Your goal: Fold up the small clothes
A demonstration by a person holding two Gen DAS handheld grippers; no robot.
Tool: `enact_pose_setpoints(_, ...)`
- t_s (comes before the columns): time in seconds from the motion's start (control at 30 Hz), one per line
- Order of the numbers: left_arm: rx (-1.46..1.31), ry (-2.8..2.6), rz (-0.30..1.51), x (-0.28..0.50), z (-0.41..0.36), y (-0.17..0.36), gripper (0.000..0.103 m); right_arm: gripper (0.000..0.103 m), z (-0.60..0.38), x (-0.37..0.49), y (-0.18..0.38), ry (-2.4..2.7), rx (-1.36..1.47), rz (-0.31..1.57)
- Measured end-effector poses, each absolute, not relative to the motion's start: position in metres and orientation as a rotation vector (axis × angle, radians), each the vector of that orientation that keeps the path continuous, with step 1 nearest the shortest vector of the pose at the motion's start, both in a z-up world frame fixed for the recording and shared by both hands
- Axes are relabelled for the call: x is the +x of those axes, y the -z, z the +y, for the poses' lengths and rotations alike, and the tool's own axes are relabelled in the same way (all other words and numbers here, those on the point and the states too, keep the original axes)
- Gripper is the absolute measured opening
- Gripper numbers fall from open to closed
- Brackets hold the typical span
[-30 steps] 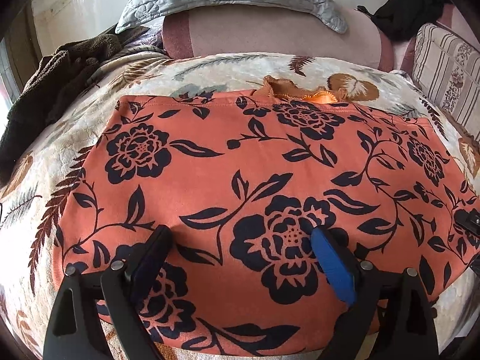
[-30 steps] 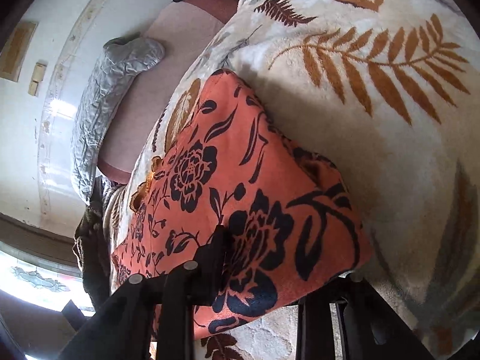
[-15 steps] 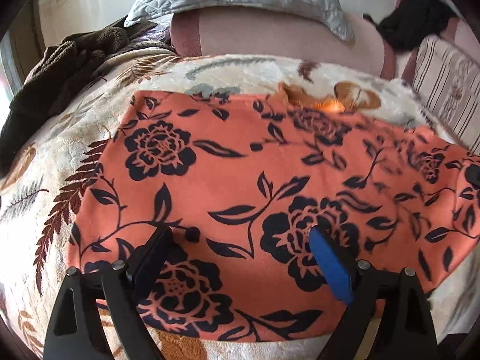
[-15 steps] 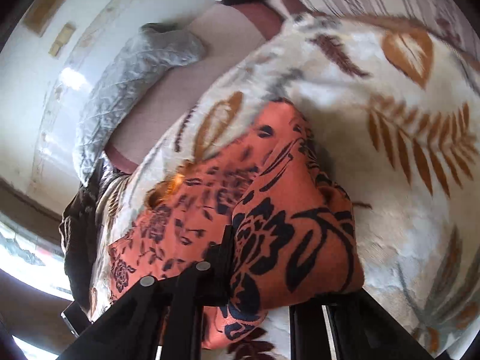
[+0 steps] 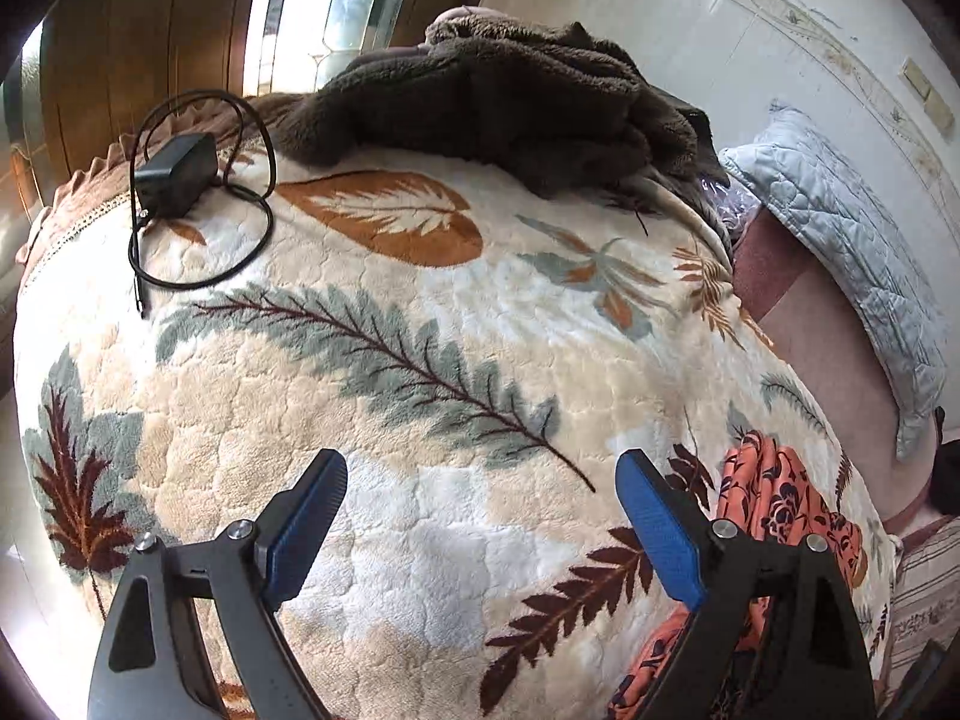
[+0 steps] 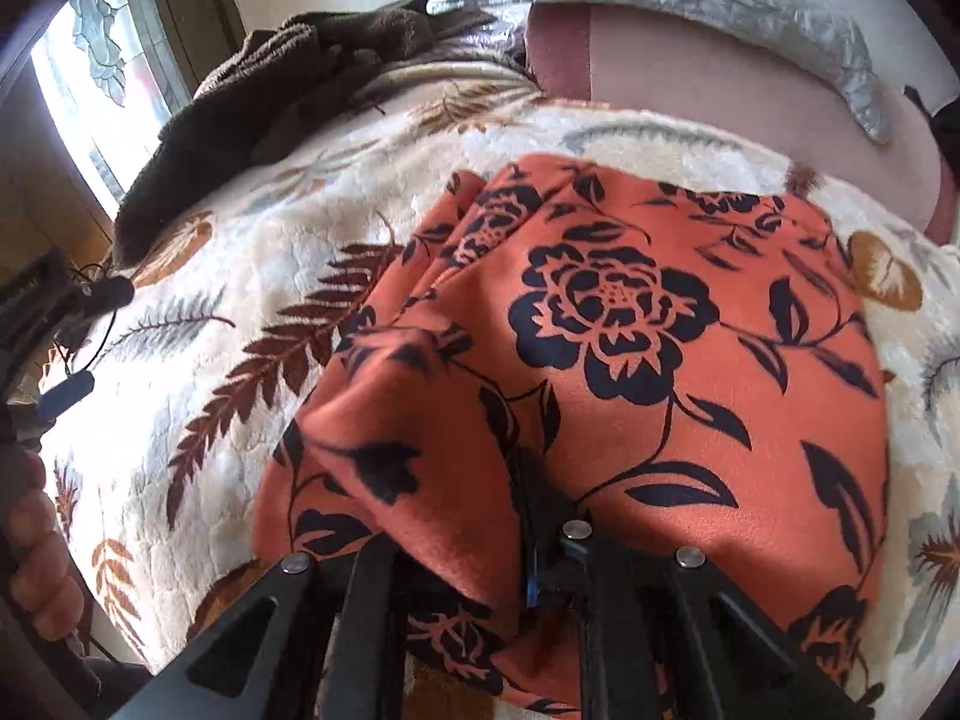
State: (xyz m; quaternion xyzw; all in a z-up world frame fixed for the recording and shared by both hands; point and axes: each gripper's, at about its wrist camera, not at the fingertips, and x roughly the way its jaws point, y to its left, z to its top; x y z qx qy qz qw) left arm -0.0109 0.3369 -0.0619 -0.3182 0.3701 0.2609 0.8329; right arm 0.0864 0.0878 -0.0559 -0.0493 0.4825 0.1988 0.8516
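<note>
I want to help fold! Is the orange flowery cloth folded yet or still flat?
Partly folded: the orange cloth with black flowers has one side doubled over itself, pinched in the right gripper.

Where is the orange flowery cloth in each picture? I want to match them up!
Left wrist view: the orange flowered cloth peeks out at the lower right, behind the right-hand finger of the open left gripper.
Right wrist view: it fills the middle, bunched where the right gripper pinches it.
Shared landmark: the brown fleece pile, top centre in the left view, upper left in the right.
</note>
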Motion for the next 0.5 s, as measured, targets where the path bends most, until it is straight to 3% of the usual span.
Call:
enact_pose_setpoints(0.2, -0.665, -0.496, 0.756, -0.012, 0.332, 0.053, 0.091, 0.014, 0.077, 0.074, -0.008, -0.445, -0.049, 0.856)
enact_pose_setpoints(0.4, -0.637, -0.422, 0.782, -0.005, 0.324, 0.053, 0.091, 0.014, 0.101, 0.056, 0.064, -0.5, -0.161, 0.96)
enact_pose_setpoints(0.5, -0.632, -0.301, 0.787, 0.0, 0.313, 0.051, 0.091, 0.017, 0.098, 0.05, 0.06, -0.511, -0.16, 0.911)
